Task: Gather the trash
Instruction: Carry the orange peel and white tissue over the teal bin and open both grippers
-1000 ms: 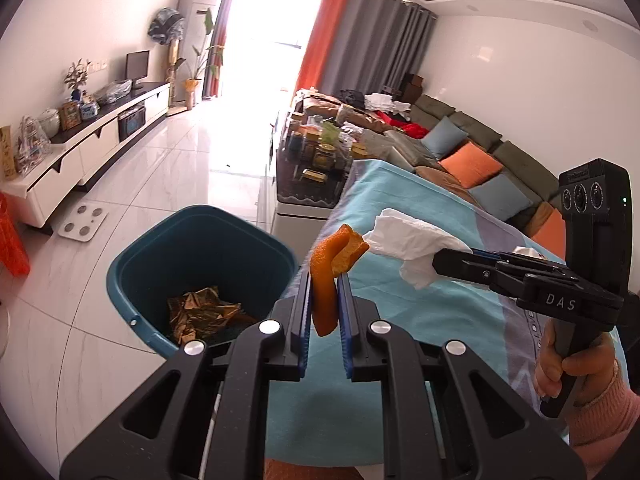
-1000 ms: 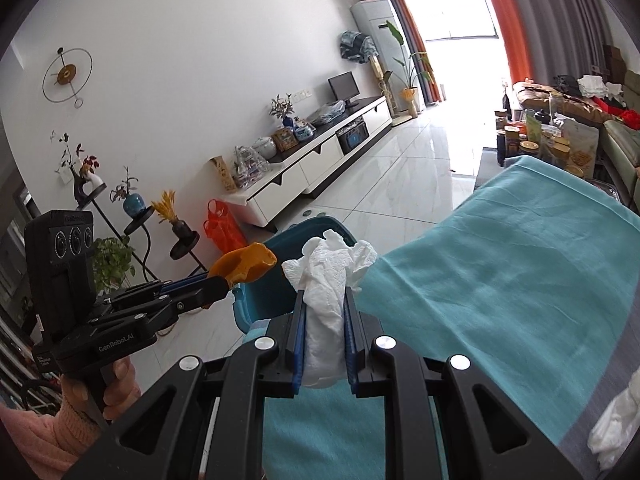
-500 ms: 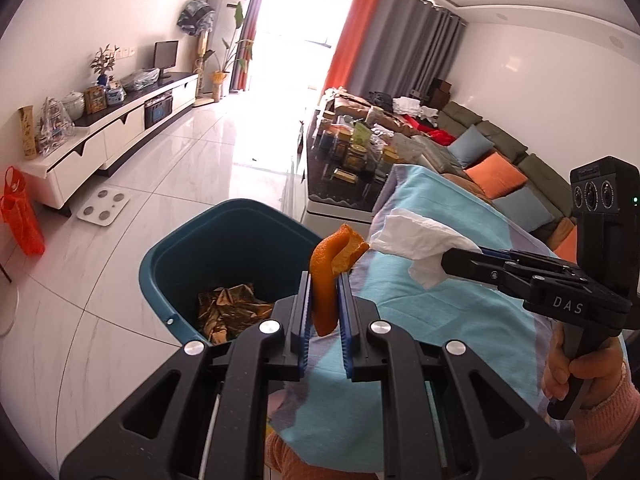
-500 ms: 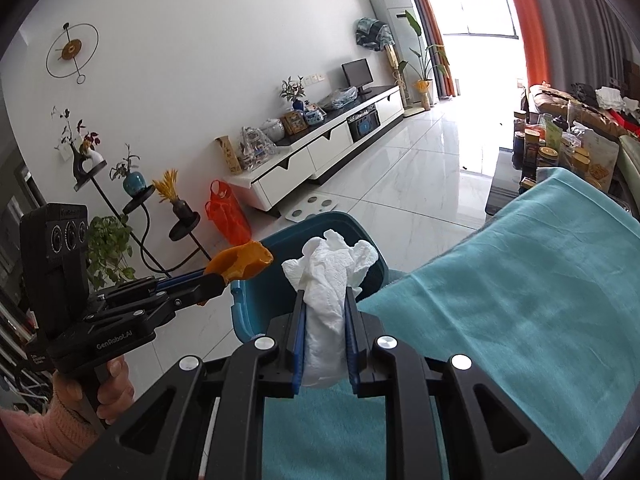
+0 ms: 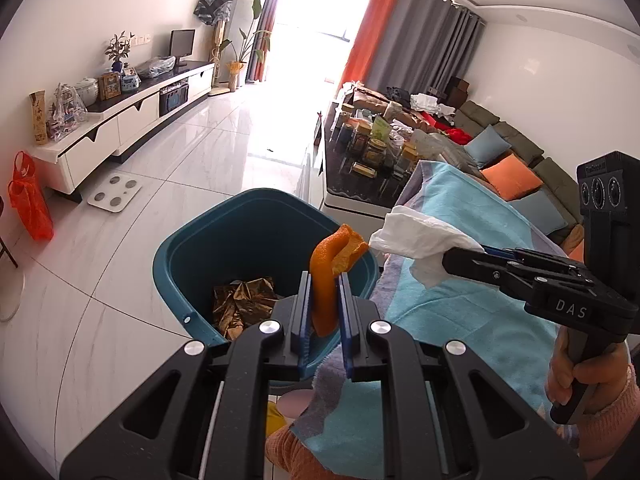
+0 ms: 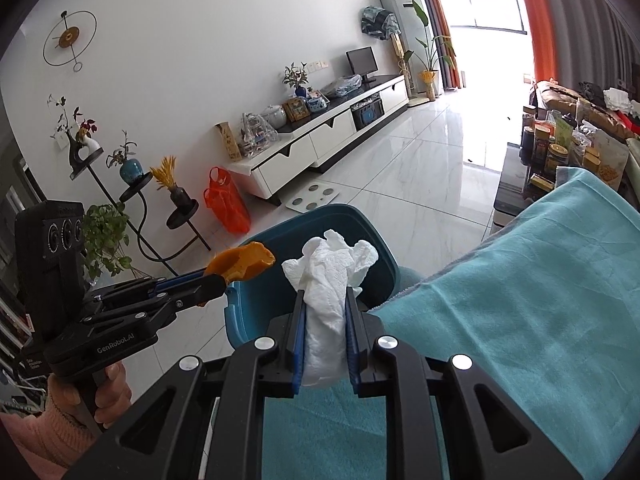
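My left gripper [image 5: 325, 280] is shut on an orange peel [image 5: 330, 276] and holds it over the near rim of a teal trash bin [image 5: 224, 236]. The bin holds crumpled gold foil [image 5: 240, 300]. My right gripper [image 6: 325, 300] is shut on a crumpled white tissue [image 6: 330, 276], just at the bin's [image 6: 360, 220] edge beside the teal-covered table [image 6: 520, 300]. In the left wrist view the right gripper [image 5: 452, 258] and its tissue [image 5: 416, 236] hang to the right of the bin. In the right wrist view the left gripper [image 6: 216, 280] and peel [image 6: 244, 262] are at left.
A white TV cabinet [image 5: 120, 120] runs along the left wall, with an orange bag [image 5: 30, 196] and a white scale [image 5: 114, 194] on the tiled floor. A cluttered dark coffee table [image 5: 360, 176] and a sofa with cushions [image 5: 508, 176] lie beyond. Plant stands [image 6: 132, 200] stand by the wall.
Both grippers have moved toward the bin with their trash still held. The bin now sits closer and more centred under the peel and tissue.
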A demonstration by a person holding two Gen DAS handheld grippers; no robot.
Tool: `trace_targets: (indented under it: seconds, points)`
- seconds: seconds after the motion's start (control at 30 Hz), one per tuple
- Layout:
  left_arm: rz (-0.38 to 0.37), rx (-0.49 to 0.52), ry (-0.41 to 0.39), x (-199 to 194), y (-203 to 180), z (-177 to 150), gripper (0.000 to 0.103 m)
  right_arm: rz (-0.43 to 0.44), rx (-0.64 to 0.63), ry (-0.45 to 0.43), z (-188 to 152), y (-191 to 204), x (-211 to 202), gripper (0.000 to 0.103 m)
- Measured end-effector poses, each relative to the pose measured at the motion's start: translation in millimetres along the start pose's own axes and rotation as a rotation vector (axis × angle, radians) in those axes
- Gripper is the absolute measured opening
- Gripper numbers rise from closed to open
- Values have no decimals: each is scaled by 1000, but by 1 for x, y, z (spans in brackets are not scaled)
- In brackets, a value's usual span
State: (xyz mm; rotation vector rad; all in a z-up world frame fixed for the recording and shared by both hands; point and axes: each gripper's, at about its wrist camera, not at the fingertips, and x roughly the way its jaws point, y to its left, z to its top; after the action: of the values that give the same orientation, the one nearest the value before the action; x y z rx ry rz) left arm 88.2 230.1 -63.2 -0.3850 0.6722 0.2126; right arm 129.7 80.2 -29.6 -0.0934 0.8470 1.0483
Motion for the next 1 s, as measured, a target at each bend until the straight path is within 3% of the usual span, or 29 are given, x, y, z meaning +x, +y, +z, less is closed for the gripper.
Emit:
trace_targets:
  seconds: [0.53, 1.0]
  points:
    - [30, -29, 20, 23, 8, -2, 13, -13, -18, 46, 10, 6, 28, 18]
    - [56, -80, 79, 70, 22, 0, 14, -30, 18, 133, 21, -1, 70, 22]
